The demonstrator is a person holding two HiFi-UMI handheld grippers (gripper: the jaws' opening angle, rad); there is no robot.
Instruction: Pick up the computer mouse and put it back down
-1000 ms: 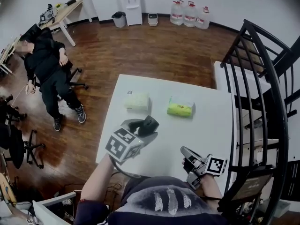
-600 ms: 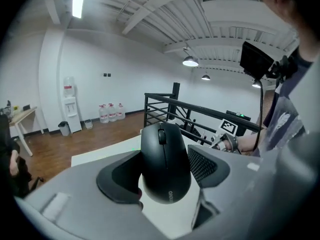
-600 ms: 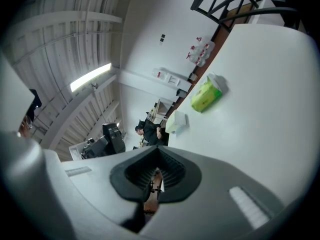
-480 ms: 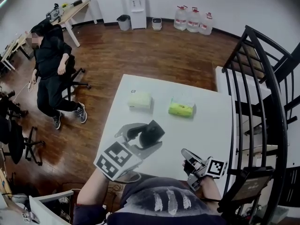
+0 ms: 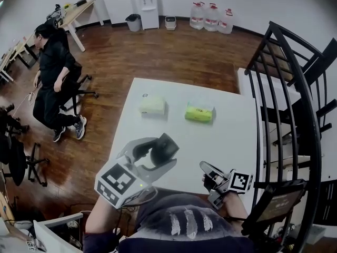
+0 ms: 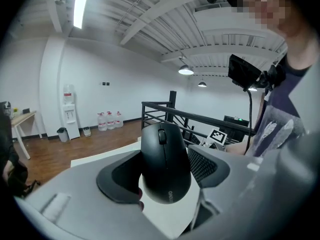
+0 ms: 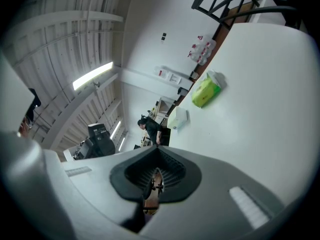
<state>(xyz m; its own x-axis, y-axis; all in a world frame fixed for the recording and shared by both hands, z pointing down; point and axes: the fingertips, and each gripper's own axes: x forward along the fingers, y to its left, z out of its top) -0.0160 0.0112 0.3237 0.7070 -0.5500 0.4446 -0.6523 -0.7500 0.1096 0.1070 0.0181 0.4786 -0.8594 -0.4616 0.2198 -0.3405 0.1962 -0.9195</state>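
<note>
A black computer mouse [image 5: 162, 151] hangs in the air over the near left part of the white table [image 5: 231, 136], and my left gripper [image 5: 152, 154] is shut on it. In the left gripper view the mouse [image 6: 165, 154] stands nose up between the two dark pads [image 6: 117, 176], which press on its sides. My right gripper [image 5: 206, 174] sits low at the table's near right edge. Its jaws are shut with nothing between them, as the right gripper view [image 7: 156, 176] shows.
A white tissue pack [image 5: 152, 105] and a green one [image 5: 200, 113] lie on the far half of the table. A black metal railing [image 5: 295, 88] stands at the right. A person [image 5: 52, 83] stands by office chairs at the left. Water bottles [image 5: 210, 17] line the far wall.
My left gripper has risen with the mouse and drawn nearer to me and leftward. The person at the left has got up from the chair. The right gripper has kept still.
</note>
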